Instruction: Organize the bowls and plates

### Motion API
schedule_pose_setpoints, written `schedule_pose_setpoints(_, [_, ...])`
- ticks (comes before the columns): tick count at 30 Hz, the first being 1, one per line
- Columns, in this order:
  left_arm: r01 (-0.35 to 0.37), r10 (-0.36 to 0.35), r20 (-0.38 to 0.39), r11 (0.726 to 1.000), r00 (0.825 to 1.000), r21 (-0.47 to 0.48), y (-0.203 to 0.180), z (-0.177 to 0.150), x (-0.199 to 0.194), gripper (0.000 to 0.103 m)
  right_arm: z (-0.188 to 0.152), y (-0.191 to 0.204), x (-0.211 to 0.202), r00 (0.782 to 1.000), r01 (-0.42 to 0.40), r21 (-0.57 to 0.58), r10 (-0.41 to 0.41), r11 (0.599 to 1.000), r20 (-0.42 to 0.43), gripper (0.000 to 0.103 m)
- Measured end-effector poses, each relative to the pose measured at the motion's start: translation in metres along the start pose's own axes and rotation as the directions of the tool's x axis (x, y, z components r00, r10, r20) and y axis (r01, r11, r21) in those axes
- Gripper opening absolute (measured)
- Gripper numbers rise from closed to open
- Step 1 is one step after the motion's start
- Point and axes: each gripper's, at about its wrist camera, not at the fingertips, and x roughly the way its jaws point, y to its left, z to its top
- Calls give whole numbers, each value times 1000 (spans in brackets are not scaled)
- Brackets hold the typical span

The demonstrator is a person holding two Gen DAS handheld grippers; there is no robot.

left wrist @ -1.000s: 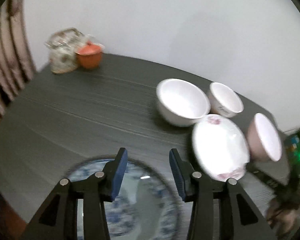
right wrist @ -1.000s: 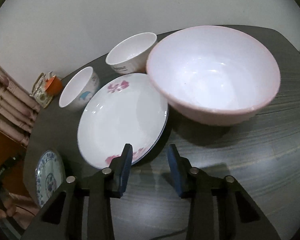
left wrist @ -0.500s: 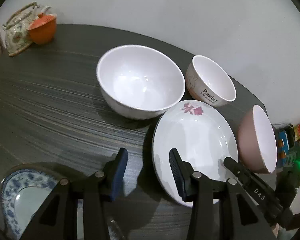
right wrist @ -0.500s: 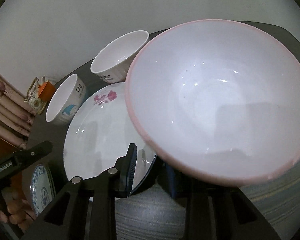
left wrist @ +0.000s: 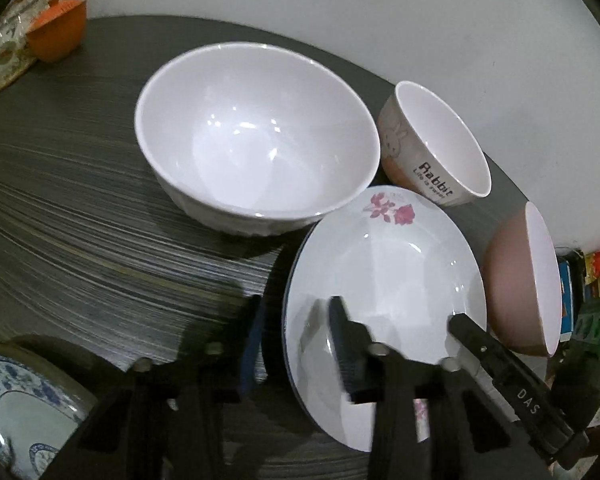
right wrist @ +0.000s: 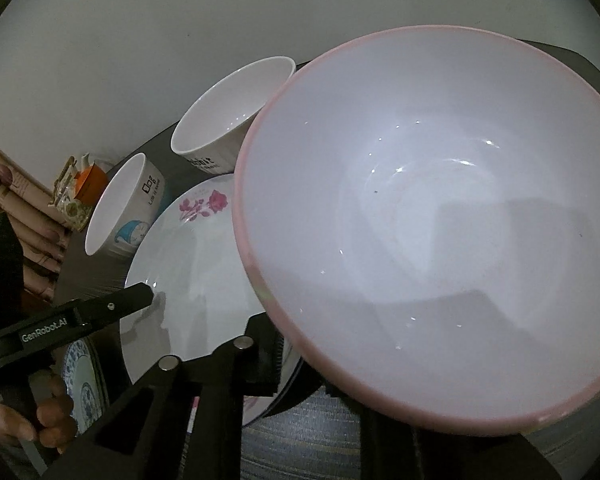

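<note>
The right gripper (right wrist: 300, 364) clamps the pink bowl's (right wrist: 440, 220) near rim, bowl tilted above the table (left wrist: 80, 208). The left gripper (left wrist: 296, 344) – jaws just closing – straddles the floral plate's (left wrist: 384, 280) edge, contact unclear.

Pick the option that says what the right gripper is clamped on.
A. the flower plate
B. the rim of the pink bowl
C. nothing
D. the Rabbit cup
B: in the right wrist view the right gripper is shut on the near rim of the pink bowl, which is tipped up toward the camera, above the flower plate.
</note>
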Motion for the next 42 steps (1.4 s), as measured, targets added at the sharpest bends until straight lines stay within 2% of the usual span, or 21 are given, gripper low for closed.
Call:
schedule_pose_setpoints(3, [1, -1, -19, 1000, 1000, -2, -1, 1, 4, 19, 1, -3, -1, 1000, -11, 8, 11, 1000, -6, 12])
schedule_pose_setpoints(6, [-24, 25, -26, 999, 999, 25, -6, -2, 4, 19, -1, -4, -3, 1000, -11, 4, 11, 1000, -11, 12])
schedule_pose_setpoints(14, [-28, 31, -81, 999, 996, 36, -11, -29, 0, 19, -12, -9, -12, 999, -12, 31, 13, 999, -50, 12])
schedule_pose_setpoints(27, [-12, 21, -166, 998, 986, 59, -24, -91, -11, 19, -61, -22, -46, 991, -8, 66, 17, 998, -134, 12])
schedule_pose_setpoints(29, [-10, 22, -179, 998, 984, 68, -27, -85, -8, 19, -70, -21, -52, 989, -5, 63, 14, 998, -145, 12])
schedule_pose_setpoints(36, [-14, 31, -202, 996, 979, 86, -32, -107, -15, 19, -100, -24, -67, 983, -11, 94, 28, 996, -180, 12])
schedule_pose_setpoints(37, [-16, 34, -205, 996, 978, 90, -32, -98, -11, 19, -104, -25, -70, 983, -9, 93, 26, 996, -184, 12])
schedule_pose_setpoints(42, [-11, 28, -207, 996, 978, 84, -37, -101, -10, 19, -115, -28, -77, 980, -12, 93, 30, 996, -197, 12])
